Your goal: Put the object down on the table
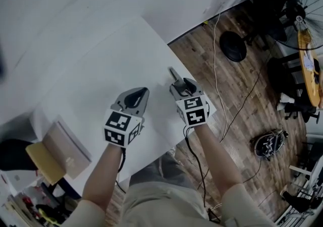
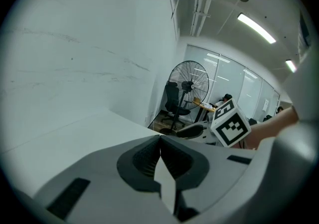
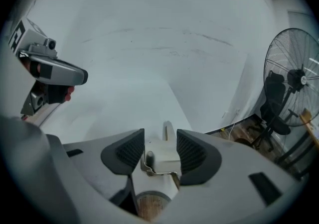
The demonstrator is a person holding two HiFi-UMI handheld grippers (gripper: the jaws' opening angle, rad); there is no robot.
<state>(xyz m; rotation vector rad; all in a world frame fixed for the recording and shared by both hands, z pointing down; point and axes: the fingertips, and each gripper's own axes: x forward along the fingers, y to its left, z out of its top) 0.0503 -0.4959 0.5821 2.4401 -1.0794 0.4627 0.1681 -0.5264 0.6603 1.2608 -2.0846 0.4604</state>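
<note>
White table (image 1: 91,54); grey left gripper (image 1: 144,92), right gripper (image 1: 182,83), black-and-white square markers; off-white object (image 3: 160,161), brown end; brown plank floor (image 1: 242,95).

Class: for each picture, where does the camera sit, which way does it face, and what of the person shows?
Head view: on the head, looking down at the white table; both forearms, left gripper and right gripper show.
Left gripper view: along its shut jaws, towards the fan; the right gripper's cube shows.
Right gripper view: along its jaws gripping the object; left gripper shows.
Both gripper views share the fan.
</note>
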